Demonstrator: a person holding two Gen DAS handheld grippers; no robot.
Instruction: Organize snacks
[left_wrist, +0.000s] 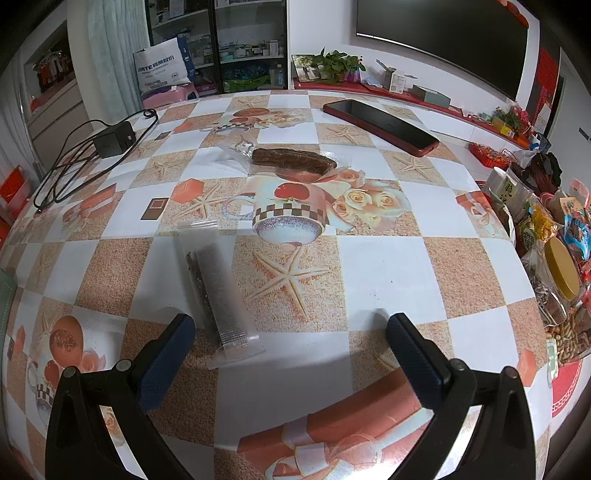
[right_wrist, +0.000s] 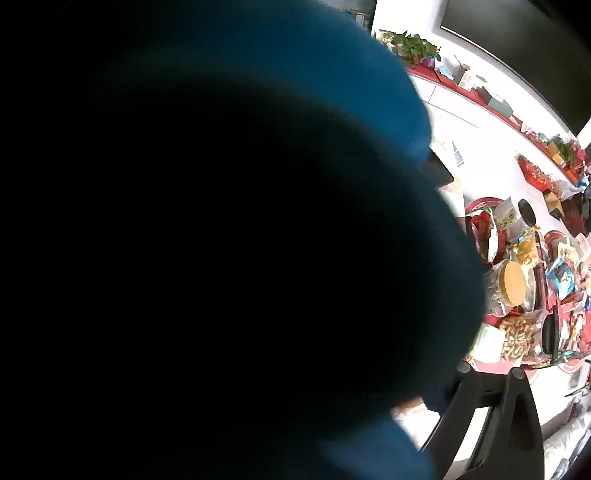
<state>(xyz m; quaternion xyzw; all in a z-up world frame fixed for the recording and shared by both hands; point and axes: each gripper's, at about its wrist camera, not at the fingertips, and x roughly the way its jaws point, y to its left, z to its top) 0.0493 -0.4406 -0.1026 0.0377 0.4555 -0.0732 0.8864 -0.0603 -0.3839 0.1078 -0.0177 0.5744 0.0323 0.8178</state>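
Snacks lie loose on the table (left_wrist: 388, 266): a clear-wrapped bar (left_wrist: 218, 288) sits just ahead of the left gripper (left_wrist: 291, 339), whose fingers spread wide, seemingly to straddle it; something dark hides the right gripper's fingers, so I cannot tell their state.

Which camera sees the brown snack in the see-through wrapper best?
The left wrist view. The brown snack lies in plain sight mid-table, beyond the open left gripper. The right wrist view shows none of it: something dark blue covers most of that lens.
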